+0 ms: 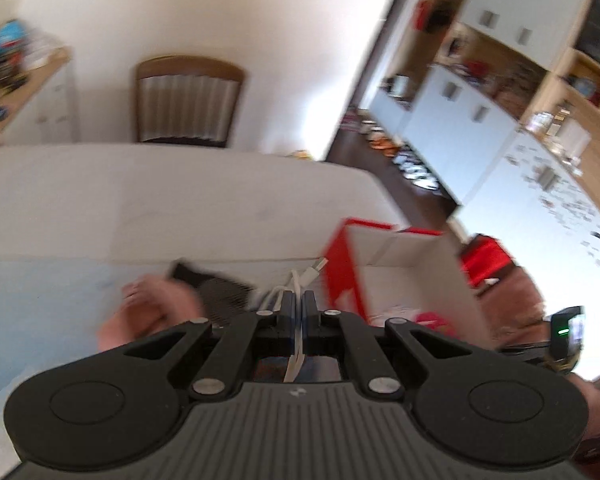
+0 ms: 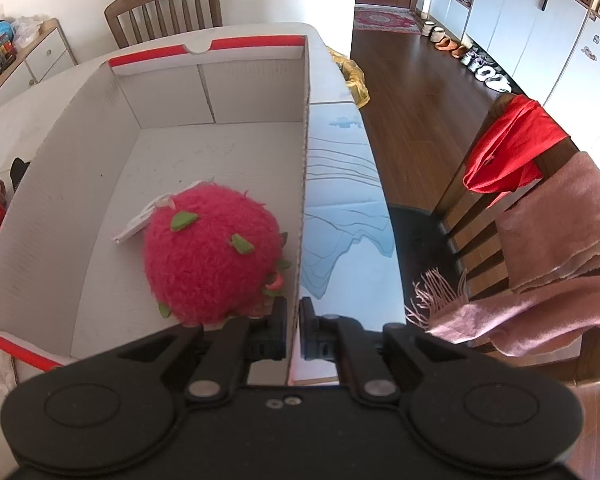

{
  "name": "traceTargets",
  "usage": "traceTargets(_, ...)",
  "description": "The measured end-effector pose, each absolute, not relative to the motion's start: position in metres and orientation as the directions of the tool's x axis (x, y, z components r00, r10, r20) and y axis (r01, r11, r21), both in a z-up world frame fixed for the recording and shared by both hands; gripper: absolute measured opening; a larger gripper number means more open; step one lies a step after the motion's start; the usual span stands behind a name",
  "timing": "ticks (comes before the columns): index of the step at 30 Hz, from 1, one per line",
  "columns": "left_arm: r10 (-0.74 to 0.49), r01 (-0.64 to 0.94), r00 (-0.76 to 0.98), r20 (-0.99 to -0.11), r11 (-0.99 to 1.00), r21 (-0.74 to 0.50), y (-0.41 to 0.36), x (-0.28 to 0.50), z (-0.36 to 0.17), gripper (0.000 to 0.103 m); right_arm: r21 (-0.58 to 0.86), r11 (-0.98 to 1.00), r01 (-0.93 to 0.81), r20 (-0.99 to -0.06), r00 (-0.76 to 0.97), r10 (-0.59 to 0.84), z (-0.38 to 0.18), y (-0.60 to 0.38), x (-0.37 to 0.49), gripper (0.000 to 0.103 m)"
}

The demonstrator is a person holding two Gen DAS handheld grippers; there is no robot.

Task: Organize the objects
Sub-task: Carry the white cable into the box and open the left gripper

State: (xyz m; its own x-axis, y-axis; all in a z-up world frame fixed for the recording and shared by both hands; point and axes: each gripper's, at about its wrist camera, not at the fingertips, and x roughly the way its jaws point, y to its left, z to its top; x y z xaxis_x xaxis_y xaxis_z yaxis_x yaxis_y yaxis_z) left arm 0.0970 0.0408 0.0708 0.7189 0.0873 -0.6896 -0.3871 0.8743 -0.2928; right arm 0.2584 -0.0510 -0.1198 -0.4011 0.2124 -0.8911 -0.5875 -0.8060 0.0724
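Presently catalogued: the left gripper (image 1: 299,300) is clenching a white USB cable (image 1: 300,280), the cord passing between the closed pads and its metal plug (image 1: 319,264) sticking out ahead, above the table (image 1: 180,192). Just beyond the fingertips, a person's hand (image 1: 152,312) is lying on the table beside a dark mesh object (image 1: 216,288), blurred past identifying. A white cardboard box with red edging (image 1: 400,276) is standing to the right of the cable, open at the top. The right gripper (image 2: 293,320) is pinching the near right wall of that same box (image 2: 304,184), one finger inside and one outside, jaws closed on the cardboard. Inside, a fuzzy pink plush ball with green leaf tabs (image 2: 212,252) is sitting on the floor of the box against the right wall, partly covering a white flat item (image 2: 140,220). A blue-patterned mat (image 2: 340,220) is lying on the table beside the box. A chair draped with a red cloth (image 2: 508,152) and a pink fringed scarf (image 2: 560,260) is standing to the right.
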Motion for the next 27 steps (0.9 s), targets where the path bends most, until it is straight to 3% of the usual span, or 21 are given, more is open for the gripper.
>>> traceTargets(8, -0.061, -0.175, 0.762, -0.645, 0.940, -0.295, -0.005, 0.188, 0.087, 0.002, 0.073, -0.813, -0.578, -0.891, -0.404, 0.207, -0.121, -0.050, 0.257, 0.006)
traceTargets(14, -0.119, -0.071, 0.735, -0.668, 0.966, -0.249, -0.039, 0.257, 0.073, 0.002, 0.070, -0.820, -0.568, -0.889, -0.408, 0.206, -0.121, -0.051, 0.257, 0.006)
traceTargets(19, -0.122, -0.031, 0.674, -0.728, 0.981, -0.193, -0.067, 0.299, 0.036, 0.002, 0.068, -0.832, -0.551, -0.889, -0.412, 0.200, -0.121, -0.052, 0.257, 0.006)
traceTargets(27, -0.025, 0.008, 0.593, -0.805, 1.000, -0.025, -0.092, 0.333, -0.025, 0.002, 0.070, -0.848, -0.525, -0.886, -0.423, 0.189, -0.121, -0.055, 0.258, 0.006)
